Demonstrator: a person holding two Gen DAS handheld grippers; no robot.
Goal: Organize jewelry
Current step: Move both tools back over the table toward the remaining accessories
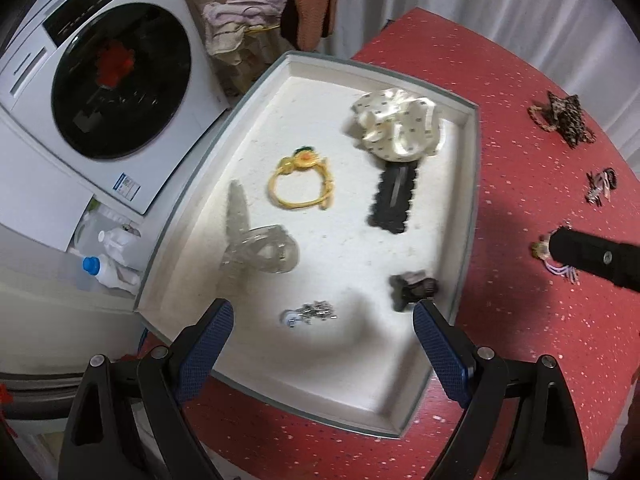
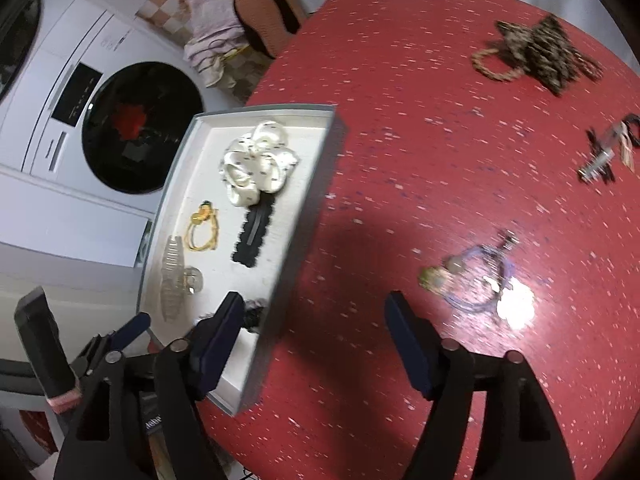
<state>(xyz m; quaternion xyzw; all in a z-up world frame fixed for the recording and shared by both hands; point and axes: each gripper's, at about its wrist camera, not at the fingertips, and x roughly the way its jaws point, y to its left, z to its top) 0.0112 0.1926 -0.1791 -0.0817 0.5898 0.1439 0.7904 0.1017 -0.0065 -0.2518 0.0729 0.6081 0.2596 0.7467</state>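
Both tools, left tool (image 1: 323, 330) and right tool (image 2: 314, 312), spread wide, empty, near the tray (image 1: 464, 216).

Six pieces in the tray (image 1: 472, 184): one scrunchie (image 1: 396, 124), one gold bracelet (image 1: 300, 184), two black clips (image 1: 394, 200), one clear claw clip (image 1: 260, 248), one silver trinket (image 1: 308, 314). Three more pieces on the tabletop (image 2: 400, 80).

A tray (image 1: 474, 168) is set on the table (image 1: 540, 340) at its left edge, beside a washer (image 1: 100, 92). In the tray a scrunchie (image 1: 396, 124) is laid at the far end, a clip (image 1: 394, 200) just before it, a ring (image 1: 300, 182) to its left, and a claw (image 1: 256, 244) nearer. Outside the tray, to its right, a bracelet (image 2: 476, 276) is placed on the table, with a bow (image 2: 540, 54) far behind.
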